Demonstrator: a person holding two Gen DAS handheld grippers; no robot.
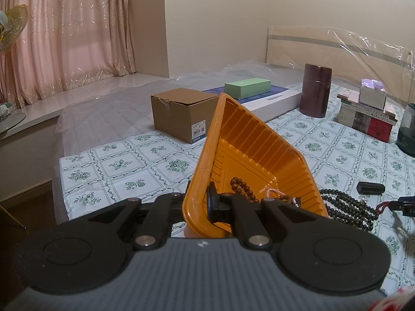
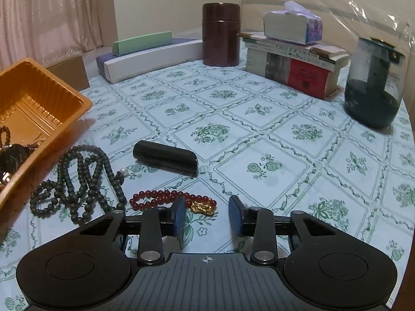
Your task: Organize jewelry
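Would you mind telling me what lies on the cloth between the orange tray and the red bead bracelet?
The dark green bead strand lies heaped between the orange tray and the red bead bracelet, seen in the right wrist view.

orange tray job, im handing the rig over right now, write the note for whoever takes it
Left gripper: shut on the wall of the orange ribbed plastic tray, holding it tilted.
Right gripper: open, nothing held, low over the red bead bracelet with gold charm.
Done: brown wooden bead strand and a pale pink chain in the tray.
Left: red bracelet, long dark green bead necklace, black oblong case, all on the floral tablecloth.
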